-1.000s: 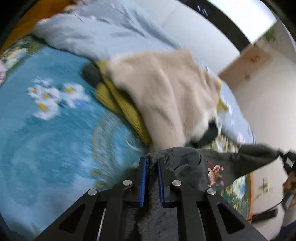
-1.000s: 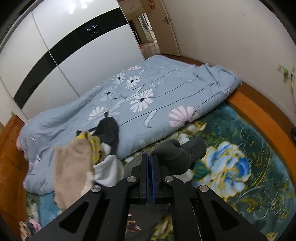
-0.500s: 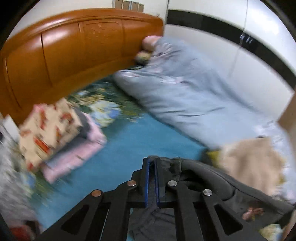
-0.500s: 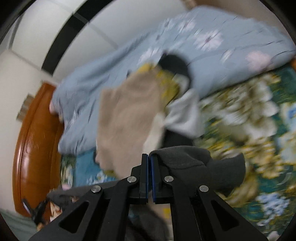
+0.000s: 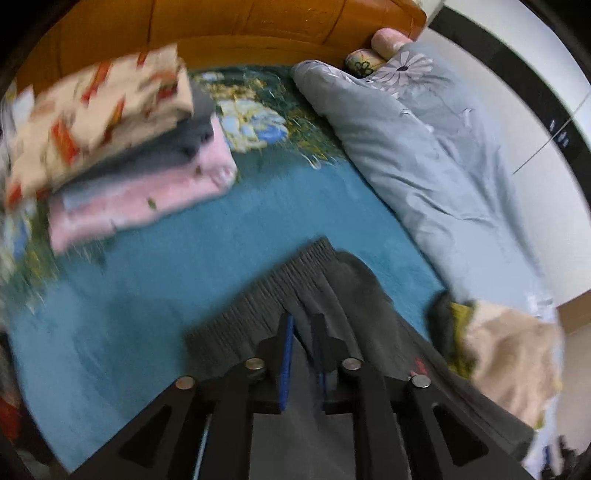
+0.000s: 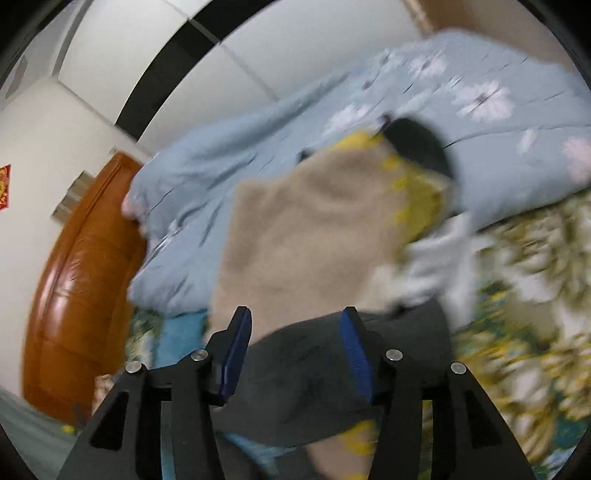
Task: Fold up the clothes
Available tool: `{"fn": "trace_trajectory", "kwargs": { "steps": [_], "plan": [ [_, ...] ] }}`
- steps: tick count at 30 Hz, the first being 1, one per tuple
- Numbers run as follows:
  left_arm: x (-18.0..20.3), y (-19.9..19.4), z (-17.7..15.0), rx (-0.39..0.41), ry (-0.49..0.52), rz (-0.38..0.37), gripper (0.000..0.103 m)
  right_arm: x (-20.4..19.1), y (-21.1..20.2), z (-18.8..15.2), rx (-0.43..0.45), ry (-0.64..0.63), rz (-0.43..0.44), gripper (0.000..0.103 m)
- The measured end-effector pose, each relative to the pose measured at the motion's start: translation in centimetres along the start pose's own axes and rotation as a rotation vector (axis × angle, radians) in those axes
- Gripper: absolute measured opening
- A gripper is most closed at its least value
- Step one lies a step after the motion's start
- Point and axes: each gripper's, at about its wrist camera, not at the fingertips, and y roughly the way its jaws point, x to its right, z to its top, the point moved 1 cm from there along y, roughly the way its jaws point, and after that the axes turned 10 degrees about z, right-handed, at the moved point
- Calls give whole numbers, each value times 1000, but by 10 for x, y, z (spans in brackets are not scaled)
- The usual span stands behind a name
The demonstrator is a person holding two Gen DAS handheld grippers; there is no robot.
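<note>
Left wrist view shows the left hand-held gripper [image 5: 302, 334] at the bottom centre of the frame, its blue-padded jaws set narrowly apart with a small gap. Between and under them lies the dark grey garment [image 5: 295, 291], with its ribbed elastic waistband spread on the teal bed sheet [image 5: 166, 266]. I cannot tell if the jaws pinch the cloth or only stand over it. At the upper left of the frame sits a stack of folded clothes [image 5: 122, 147]: a cream printed piece on top, a grey one under it, and a pink one at the bottom. A light blue flowered quilt [image 5: 436, 147] runs along the right side, and the orange wooden headboard [image 5: 258, 26] crosses the top. At the lower right is a blurred pile with a beige garment [image 5: 513, 354] and something yellow beside it.

Right wrist view shows the right hand-held gripper [image 6: 295, 350] with its jaws wide apart and holding nothing. The dark grey garment [image 6: 303, 373] lies just below and between them. Above it, in the centre of the frame, is the beige garment [image 6: 314, 229], with yellow and black pieces at its upper right. The quilt [image 6: 443, 96] fills the upper right, and the headboard [image 6: 85, 277] stands at the left. This picture is blurred.
</note>
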Motion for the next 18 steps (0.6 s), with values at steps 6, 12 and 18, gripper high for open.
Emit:
{"fn": "trace_trajectory", "kwargs": {
  "steps": [6, 12, 18],
  "plan": [
    [-12, 36, -62, -160, -165, -155, 24, 90, 17, -52, -99, 226, -72, 52],
    [-3, 27, -84, -157, -135, -188, 24, 113, 47, -66, -42, 412, 4, 47],
    [-5, 28, -87, -156, -135, -165, 30, 63, 32, -42, -26, 245, 9, 9]
  ]
}}
